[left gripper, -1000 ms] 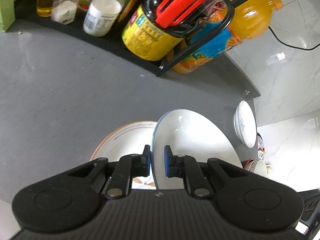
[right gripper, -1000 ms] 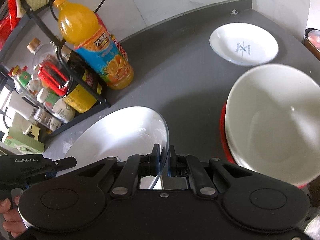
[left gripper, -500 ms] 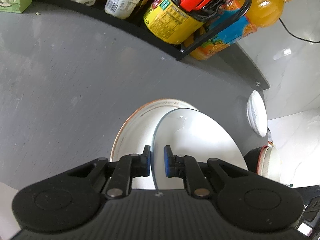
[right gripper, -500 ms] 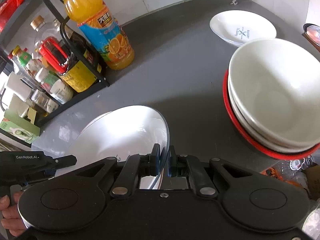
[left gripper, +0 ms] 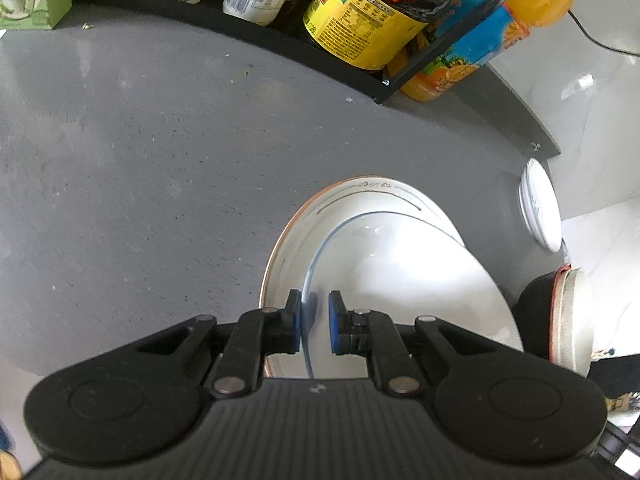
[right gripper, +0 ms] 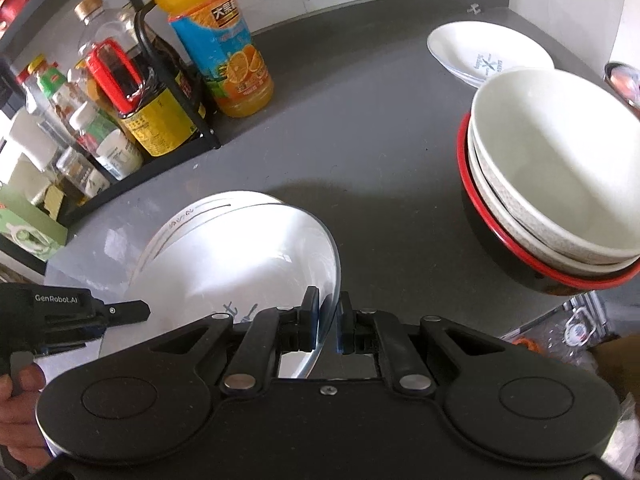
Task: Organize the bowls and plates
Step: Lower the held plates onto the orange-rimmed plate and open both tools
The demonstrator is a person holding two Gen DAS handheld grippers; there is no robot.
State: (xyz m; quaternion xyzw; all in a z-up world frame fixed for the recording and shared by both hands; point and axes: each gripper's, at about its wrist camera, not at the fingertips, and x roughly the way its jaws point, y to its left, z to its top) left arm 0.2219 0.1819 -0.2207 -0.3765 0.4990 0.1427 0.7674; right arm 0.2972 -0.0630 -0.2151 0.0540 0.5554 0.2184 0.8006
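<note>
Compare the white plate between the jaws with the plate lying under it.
The white plate has a thin bluish rim and a plain face; the lower plate has an orange-brown rim and a dark line with a small motif. The white plate sits tilted, its edges between the jaws of the left gripper and right gripper; the lower plate lies flat on the grey counter. Both are round and white.
</note>
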